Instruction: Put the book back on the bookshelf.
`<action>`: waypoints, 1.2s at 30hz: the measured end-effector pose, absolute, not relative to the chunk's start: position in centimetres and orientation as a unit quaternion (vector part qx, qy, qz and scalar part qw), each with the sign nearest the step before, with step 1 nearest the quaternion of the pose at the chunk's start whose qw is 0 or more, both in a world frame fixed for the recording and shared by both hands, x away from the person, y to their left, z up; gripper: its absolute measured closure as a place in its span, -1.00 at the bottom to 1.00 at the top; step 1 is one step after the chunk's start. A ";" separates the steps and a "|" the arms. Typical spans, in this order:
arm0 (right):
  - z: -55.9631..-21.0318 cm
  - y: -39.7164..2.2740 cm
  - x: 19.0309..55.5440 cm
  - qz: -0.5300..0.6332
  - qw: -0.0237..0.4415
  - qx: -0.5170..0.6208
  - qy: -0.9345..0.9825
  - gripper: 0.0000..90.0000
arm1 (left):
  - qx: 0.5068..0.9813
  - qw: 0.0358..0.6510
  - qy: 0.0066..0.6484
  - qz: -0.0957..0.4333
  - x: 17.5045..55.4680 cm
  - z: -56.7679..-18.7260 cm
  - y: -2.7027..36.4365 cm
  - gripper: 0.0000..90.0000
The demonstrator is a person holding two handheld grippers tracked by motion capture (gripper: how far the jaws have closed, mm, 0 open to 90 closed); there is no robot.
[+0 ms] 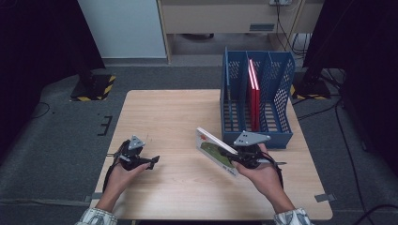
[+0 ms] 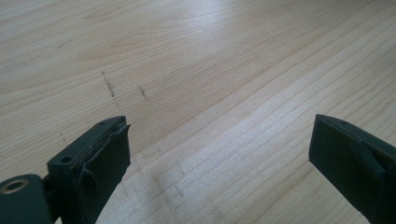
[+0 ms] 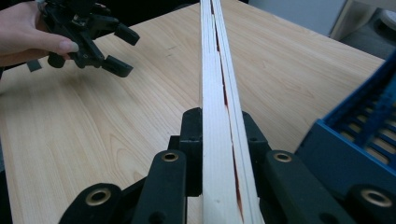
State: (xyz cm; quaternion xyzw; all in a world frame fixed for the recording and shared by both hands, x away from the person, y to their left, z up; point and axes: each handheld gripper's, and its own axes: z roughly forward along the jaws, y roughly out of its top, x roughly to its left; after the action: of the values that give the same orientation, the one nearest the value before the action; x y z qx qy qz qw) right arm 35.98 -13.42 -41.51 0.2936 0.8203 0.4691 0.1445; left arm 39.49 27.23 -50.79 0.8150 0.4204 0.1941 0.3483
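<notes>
My right gripper (image 1: 237, 158) is shut on a thin picture book (image 1: 215, 149), white-covered with a green and red picture, held tilted above the table just left of the blue file rack (image 1: 256, 136). In the right gripper view the book's page edge (image 3: 215, 93) runs straight up between the two black jaws, which press on both covers. My left gripper (image 1: 151, 161) rests low over the table's left front, open with nothing between its fingers (image 2: 98, 154). It also appears in the right gripper view, the left gripper (image 3: 120, 49) open and held by a hand.
The blue file rack has several slots; a red book (image 1: 254, 93) stands upright in the middle one. The wooden table (image 1: 164, 117) spreads between the two hands. Dark stands and cables sit on the floor around the table.
</notes>
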 end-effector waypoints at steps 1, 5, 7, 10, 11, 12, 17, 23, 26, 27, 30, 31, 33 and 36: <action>-41.5 -13.7 35.9 0.470 0.145 0.295 0.819 0.70 | 0.815 0.348 0.421 0.194 39.5 -50.8 27.2 -0.90; -41.3 -14.7 35.8 0.473 0.148 0.302 0.814 0.70 | 0.816 0.347 0.421 0.194 39.5 -50.8 27.2 -0.90; -41.2 -15.1 35.7 0.474 0.150 0.304 0.813 0.70 | 0.815 0.346 0.422 0.193 39.5 -50.9 27.2 -0.90; -41.0 -15.7 35.6 0.475 0.152 0.308 0.810 0.70 | 0.815 0.346 0.423 0.193 39.5 -51.0 27.3 -0.90; -40.9 -16.0 35.6 0.476 0.153 0.311 0.808 0.70 | 0.815 0.345 0.423 0.193 39.5 -51.0 27.3 -0.90; -40.9 -16.1 35.5 0.475 0.154 0.312 0.808 0.70 | 0.815 0.344 0.424 0.193 39.6 -51.0 27.3 -0.90; -40.5 -17.3 35.1 0.479 0.158 0.321 0.801 0.70 | 0.815 0.343 0.424 0.194 39.6 -51.1 27.3 -0.90; -40.2 -18.4 34.9 0.478 0.162 0.327 0.799 0.70 | 0.816 0.341 0.424 0.197 39.7 -51.0 27.4 -0.90; -40.0 -19.0 34.7 0.479 0.166 0.331 0.796 0.70 | 0.815 0.341 0.424 0.198 39.7 -51.0 27.4 -0.90; -40.0 -19.2 34.6 0.480 0.167 0.334 0.794 0.70 | 0.815 0.342 0.424 0.198 39.7 -51.0 27.4 -0.90; -39.8 -19.9 34.3 0.481 0.171 0.338 0.791 0.70 | 0.816 0.340 0.424 0.198 39.7 -51.1 27.4 -0.89; -39.8 -20.2 34.2 0.481 0.172 0.342 0.789 0.70 | 0.816 0.339 0.423 0.198 39.7 -51.1 27.4 -0.89; -39.7 -20.6 34.2 0.482 0.173 0.347 0.785 0.70 | 0.816 0.338 0.424 0.199 39.8 -51.0 27.5 -0.89; -39.5 -21.3 34.1 0.485 0.176 0.353 0.781 0.70 | 0.817 0.337 0.423 0.201 39.8 -51.0 27.5 -0.89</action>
State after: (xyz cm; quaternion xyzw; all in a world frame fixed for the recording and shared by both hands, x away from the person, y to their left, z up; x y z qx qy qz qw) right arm 34.11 -21.25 -39.51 0.3526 0.7807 0.4851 0.1758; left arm 39.76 27.48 -51.04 0.8169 0.4233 0.2006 0.3366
